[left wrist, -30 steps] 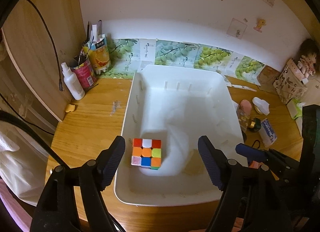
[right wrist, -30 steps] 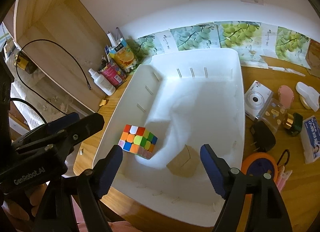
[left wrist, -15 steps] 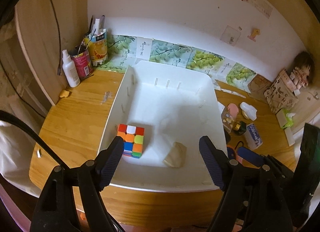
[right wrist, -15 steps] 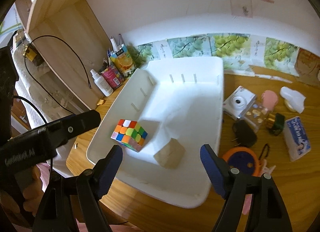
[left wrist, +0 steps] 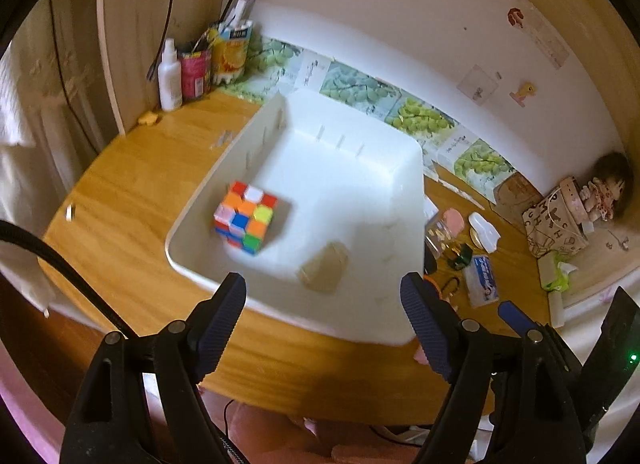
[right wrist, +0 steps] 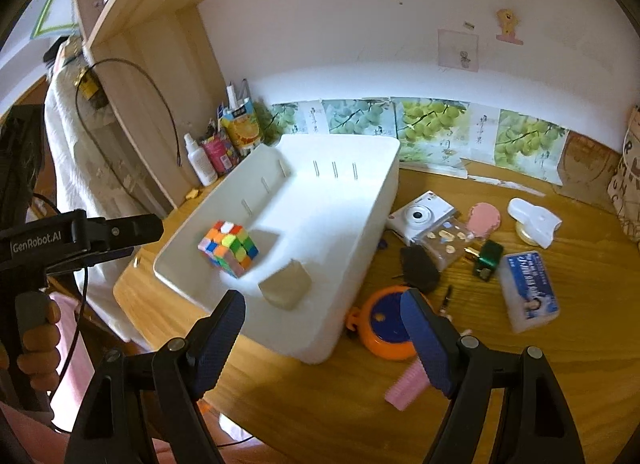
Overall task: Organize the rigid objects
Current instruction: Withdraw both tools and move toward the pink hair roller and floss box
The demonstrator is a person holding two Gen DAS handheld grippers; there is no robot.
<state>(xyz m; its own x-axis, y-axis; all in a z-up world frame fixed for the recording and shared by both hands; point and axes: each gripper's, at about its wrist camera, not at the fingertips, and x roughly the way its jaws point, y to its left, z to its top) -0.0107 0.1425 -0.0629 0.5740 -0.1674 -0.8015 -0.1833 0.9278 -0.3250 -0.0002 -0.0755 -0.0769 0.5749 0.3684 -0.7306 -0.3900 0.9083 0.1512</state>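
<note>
I pull both grippers back from the white bin; more bench shows beneath (left gripper a touch wider).

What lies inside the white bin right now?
Inside the white bin: a colour cube and a tan block. The near wall hides a strip of floor.

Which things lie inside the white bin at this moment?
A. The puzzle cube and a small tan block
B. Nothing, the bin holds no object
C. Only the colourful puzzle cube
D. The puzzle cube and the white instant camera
A. Inside the white bin, the puzzle cube sits near the left wall and a small tan block lies beside it, while the white instant camera rests outside on the wooden desk.
</note>
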